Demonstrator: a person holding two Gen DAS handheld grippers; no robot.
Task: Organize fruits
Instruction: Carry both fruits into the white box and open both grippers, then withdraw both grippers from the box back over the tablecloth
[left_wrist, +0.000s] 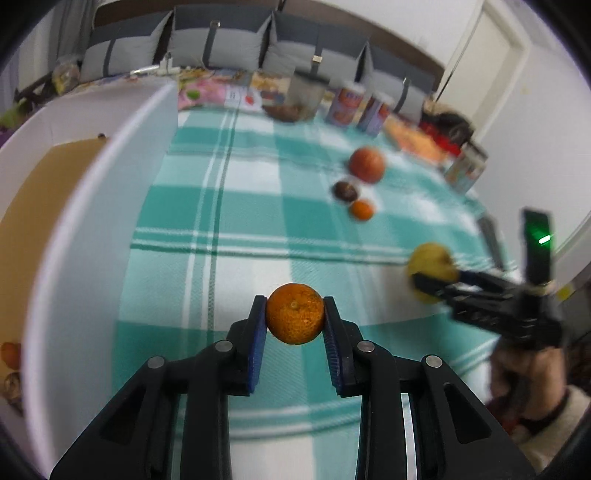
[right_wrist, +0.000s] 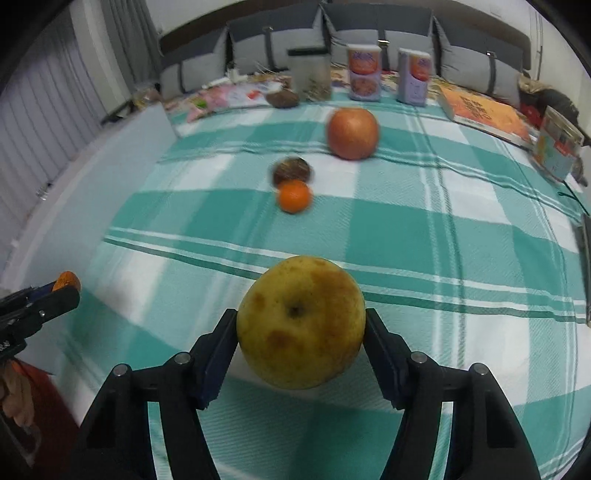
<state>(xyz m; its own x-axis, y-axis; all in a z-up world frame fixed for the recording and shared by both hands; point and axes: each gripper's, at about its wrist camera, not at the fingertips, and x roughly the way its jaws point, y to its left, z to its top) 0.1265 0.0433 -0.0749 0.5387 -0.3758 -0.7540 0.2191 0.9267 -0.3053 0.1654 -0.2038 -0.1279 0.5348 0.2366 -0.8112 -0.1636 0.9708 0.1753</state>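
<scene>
While motion blurs the far fruit, a red apple (right_wrist: 352, 133), a dark fruit (right_wrist: 291, 171) hard to identify and a small orange (right_wrist: 293, 196) lie on the checked cloth (right_wrist: 424, 229). Above it, the left gripper (left_wrist: 294, 317) clamps a mandarin (left_wrist: 294, 314); the right gripper (right_wrist: 301, 334) clamps a blotched yellow apple (right_wrist: 301, 321).

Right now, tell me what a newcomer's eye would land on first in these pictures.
First, the fruit in each grip: the left gripper is shut on a small orange, and the right gripper on a blotchy yellow apple. Behind them on the teal checked cloth lie a red apple, a dark brown fruit and another small orange.
</scene>
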